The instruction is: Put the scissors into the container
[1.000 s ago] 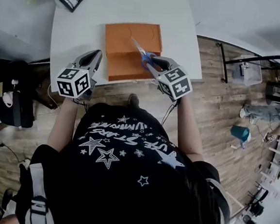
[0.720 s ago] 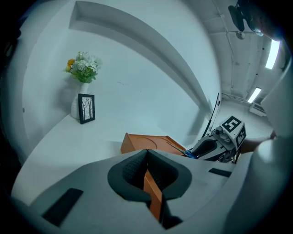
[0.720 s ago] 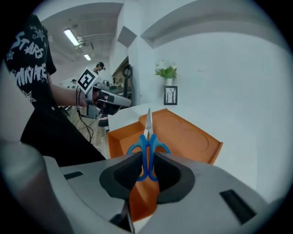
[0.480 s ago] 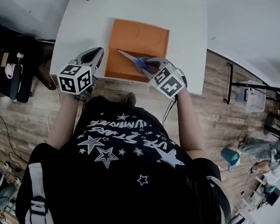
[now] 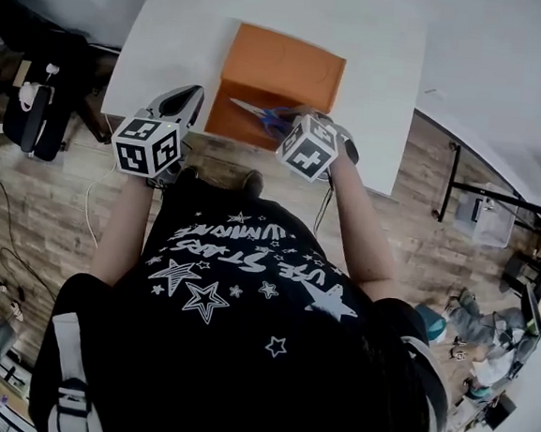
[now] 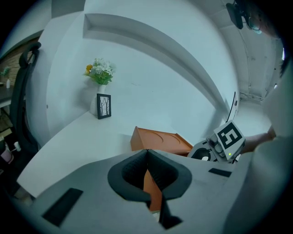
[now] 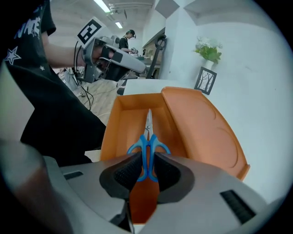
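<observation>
An orange container (image 5: 308,56) lies open on the white table (image 5: 384,98), its lid (image 7: 206,123) folded back beside the tray (image 7: 120,119). My right gripper (image 5: 290,124) is shut on the blue handles of the scissors (image 7: 147,148). It holds them over the tray, with the silver blades (image 5: 245,108) pointing away from the jaws along the tray. Whether the blades touch the tray floor I cannot tell. My left gripper (image 5: 187,101) hovers shut and empty at the table's near edge, left of the container (image 6: 158,140).
A small framed picture (image 6: 104,106) and a vase of flowers (image 6: 100,73) stand at the table's far corner by the wall. A dark chair (image 5: 37,105) is left of the table. Wooden floor surrounds the table.
My right gripper has swung the scissors leftward and down, from across the lid to over the tray. The left gripper has held its place by the table edge.
</observation>
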A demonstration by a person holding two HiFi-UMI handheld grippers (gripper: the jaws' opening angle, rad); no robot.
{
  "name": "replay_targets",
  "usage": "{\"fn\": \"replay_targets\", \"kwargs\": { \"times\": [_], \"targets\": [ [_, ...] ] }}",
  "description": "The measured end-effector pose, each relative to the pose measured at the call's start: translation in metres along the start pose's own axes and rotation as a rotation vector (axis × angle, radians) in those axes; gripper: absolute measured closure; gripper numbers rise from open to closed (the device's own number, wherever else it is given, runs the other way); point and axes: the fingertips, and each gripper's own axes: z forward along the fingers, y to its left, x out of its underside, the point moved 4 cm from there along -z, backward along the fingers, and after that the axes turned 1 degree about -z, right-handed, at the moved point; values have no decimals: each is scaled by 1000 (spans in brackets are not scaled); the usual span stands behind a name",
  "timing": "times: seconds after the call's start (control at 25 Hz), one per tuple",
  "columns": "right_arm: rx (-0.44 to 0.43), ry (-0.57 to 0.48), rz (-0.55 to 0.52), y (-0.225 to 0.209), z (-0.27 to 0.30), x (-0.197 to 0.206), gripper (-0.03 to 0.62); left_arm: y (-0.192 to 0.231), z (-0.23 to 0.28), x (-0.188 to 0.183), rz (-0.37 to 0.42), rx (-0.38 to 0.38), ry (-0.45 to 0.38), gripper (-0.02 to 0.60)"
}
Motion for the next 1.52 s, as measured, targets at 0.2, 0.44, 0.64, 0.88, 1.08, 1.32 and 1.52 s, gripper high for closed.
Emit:
{"fn": "replay_targets", "kwargs": {
  "times": [0.2, 0.44, 0.64, 0.88, 1.08, 1.32, 1.52],
  "targets": [
    [23, 78, -26, -3, 7, 7, 491, -1, -4, 3, -2, -29, -3, 563],
    [41, 118, -43, 0, 11, 0, 491, 7, -14, 8, -8, -35, -2, 563],
    [61, 131, -43, 1, 14, -2, 491, 14, -17, 7, -15, -28, -9, 563],
    [82, 133, -14, 3, 16, -6, 491, 23, -22, 6, -19, -5, -11, 563],
    [98, 124, 34, 7, 6, -7, 491, 29, -26, 3, -7, 12, -11, 563],
    [167, 84, 131, 1, -16, -16, 491, 41, -32, -10, 23, 50, -7, 563],
    [252, -48, 262, -3, -36, -33, 491, 51, -33, -19, 59, 112, 3, 563]
  ]
}}
